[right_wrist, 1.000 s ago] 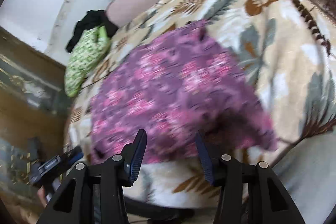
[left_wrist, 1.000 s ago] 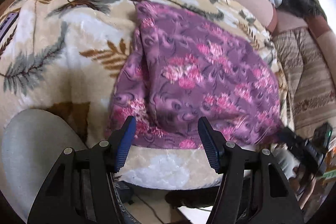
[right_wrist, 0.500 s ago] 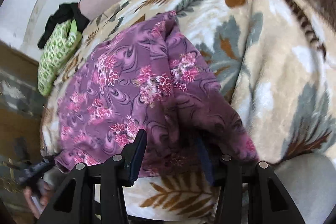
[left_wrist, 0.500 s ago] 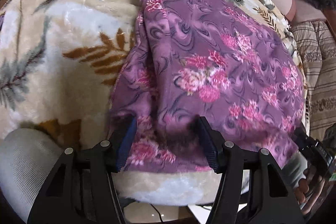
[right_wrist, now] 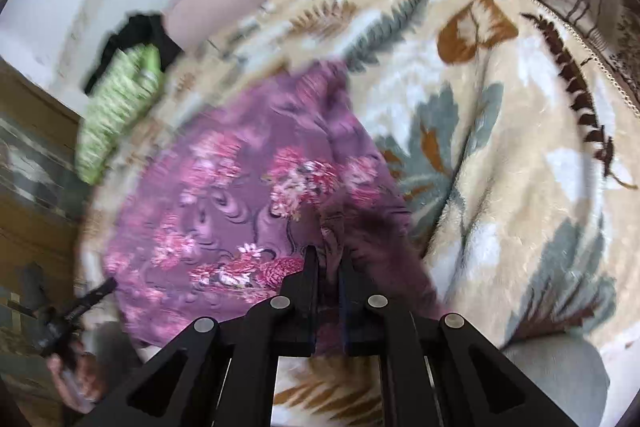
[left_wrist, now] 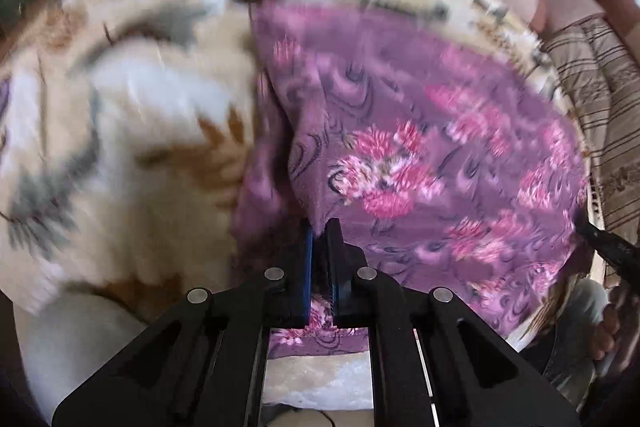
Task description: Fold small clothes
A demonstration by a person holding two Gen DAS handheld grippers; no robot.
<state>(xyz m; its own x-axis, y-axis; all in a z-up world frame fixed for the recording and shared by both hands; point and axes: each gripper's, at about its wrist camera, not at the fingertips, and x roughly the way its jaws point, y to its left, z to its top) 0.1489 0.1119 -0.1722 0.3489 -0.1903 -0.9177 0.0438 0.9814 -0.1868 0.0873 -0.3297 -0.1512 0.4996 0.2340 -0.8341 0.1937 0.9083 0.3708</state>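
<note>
Left wrist view: the left claw (left_wrist: 320, 227), its jaws just closed, pinches the near edge of the purple floral garment (left_wrist: 420, 131) lying on the leaf-patterned blanket (left_wrist: 120, 115). Right wrist view: the right claw (right_wrist: 329, 254), likewise just closed, grips the garment's near edge by its right corner.

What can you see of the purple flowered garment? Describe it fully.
The purple garment is soft, thin-looking cloth printed with pink flowers and dark swirls. It lies rumpled on the leaf-patterned blanket, one side doubled into a ridge. The left gripper and right gripper, jaws just closed, each pinch its near edge.
</note>
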